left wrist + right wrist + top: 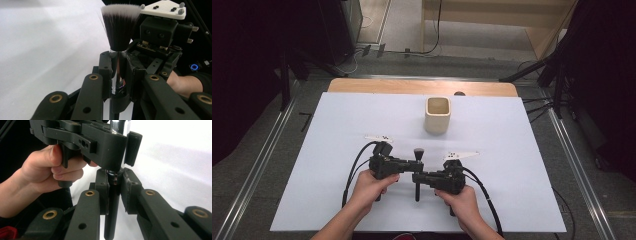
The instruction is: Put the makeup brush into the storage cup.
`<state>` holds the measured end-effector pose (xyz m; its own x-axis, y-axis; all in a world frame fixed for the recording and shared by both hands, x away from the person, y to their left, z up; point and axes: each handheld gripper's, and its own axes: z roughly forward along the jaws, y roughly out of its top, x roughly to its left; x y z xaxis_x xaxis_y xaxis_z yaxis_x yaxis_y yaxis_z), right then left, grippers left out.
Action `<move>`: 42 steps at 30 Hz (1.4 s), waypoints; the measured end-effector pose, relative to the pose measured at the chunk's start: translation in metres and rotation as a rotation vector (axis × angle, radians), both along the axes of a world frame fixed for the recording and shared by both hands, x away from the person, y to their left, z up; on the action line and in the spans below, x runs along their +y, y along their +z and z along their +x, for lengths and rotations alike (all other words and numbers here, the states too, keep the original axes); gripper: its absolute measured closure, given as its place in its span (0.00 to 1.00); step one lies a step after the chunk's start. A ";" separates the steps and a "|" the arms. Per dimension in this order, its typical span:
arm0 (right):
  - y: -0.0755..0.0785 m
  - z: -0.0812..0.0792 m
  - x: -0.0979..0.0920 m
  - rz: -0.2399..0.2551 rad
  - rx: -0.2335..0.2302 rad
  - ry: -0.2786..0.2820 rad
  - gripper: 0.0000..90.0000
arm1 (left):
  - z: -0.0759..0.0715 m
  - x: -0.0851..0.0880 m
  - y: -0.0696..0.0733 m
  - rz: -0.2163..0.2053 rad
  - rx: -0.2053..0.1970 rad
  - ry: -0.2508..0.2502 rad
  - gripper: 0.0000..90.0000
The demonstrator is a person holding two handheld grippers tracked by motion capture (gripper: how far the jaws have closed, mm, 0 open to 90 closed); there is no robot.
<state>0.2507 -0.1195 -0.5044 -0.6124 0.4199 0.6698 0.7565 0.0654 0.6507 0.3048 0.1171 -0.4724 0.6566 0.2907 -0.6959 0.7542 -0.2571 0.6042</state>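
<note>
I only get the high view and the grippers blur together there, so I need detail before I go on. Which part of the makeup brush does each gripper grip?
Observer: In the left gripper view, the left gripper is shut on the makeup brush at its shiny metal collar, just under the bristles.
Operator: And the right one?
Observer: In the right gripper view, the right gripper is shut on the black handle, right below the left gripper's hold.
Operator: What colour are the bristles?
Observer: Dark, with white tips, fanned out and clean-looking.
Operator: Is the beige cup close?
Observer: The gripper views don't settle that; the bristles have white table surface behind them.
</note>
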 end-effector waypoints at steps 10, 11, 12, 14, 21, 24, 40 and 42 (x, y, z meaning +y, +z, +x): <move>0.001 0.001 -0.001 -0.014 0.006 -0.001 0.88 | 0.000 0.000 0.001 0.016 -0.022 0.008 0.79; 0.001 0.001 -0.001 -0.018 0.009 -0.001 0.88 | 0.000 0.001 0.002 0.018 -0.030 0.012 0.78; 0.001 0.001 -0.001 -0.018 0.009 -0.001 0.88 | 0.000 0.001 0.002 0.018 -0.030 0.012 0.77; 0.001 0.002 -0.001 -0.020 0.005 -0.003 0.88 | 0.001 0.002 0.003 0.022 -0.033 0.013 0.73; 0.000 0.003 -0.004 -0.035 0.009 -0.009 0.88 | 0.001 0.002 0.003 0.039 -0.051 0.036 0.55; 0.000 0.004 -0.005 -0.041 0.007 -0.015 0.88 | 0.001 0.003 0.004 0.040 -0.059 0.044 0.51; 0.000 0.009 -0.012 -0.078 0.008 -0.051 0.88 | 0.002 0.017 0.010 0.136 -0.128 0.015 0.37; 0.001 0.009 -0.012 -0.082 0.013 -0.050 0.88 | 0.001 0.019 0.009 0.163 -0.137 0.010 0.36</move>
